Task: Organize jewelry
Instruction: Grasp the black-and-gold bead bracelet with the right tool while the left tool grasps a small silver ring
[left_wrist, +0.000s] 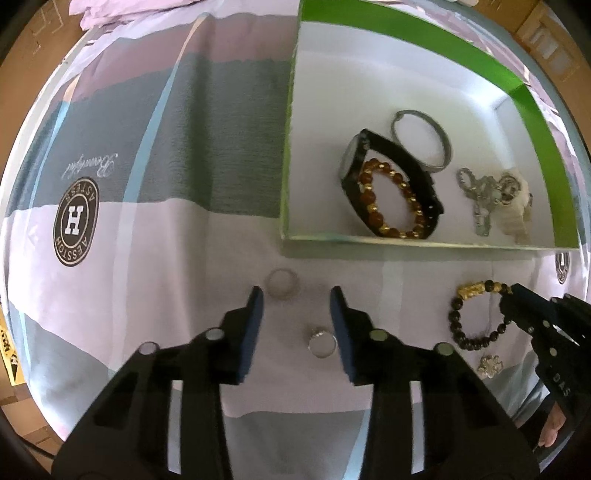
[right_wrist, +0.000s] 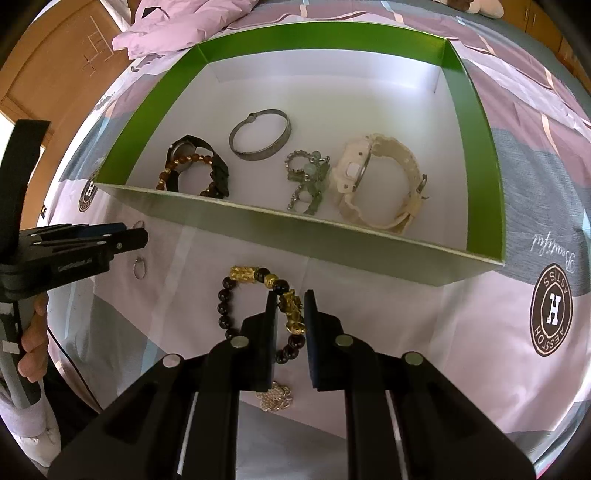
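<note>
**Closing in on the dark bead bracelet**

Straddling one side of the dark bead bracelet, the right claw has its jaws narrowly parted, a gold charm and a few dark beads lying between them; whether the pads already touch the beads I cannot tell, so I read it as not yet gripping. The strand between the jaws runs roughly along the fingers, away from the camera, while the rest of the loop spreads to the left on the bedspread. This claw is plainly the nearer one to the bracelet.

Just behind the right fingers, partly hidden under them, lies a small sparkly brooch.

The left claw hangs wide open and empty over the cloth. A stone-set ring sits between its fingers, close to the right one, and a plain ring lies just past the tips.

Beyond both, the green box stands near, its front wall toward the claws. Inside are a black watch with an amber bead bracelet looped on it, a metal bangle, a silver chain piece and a cream watch. The front wall cuts off the lower parts of these.
</note>
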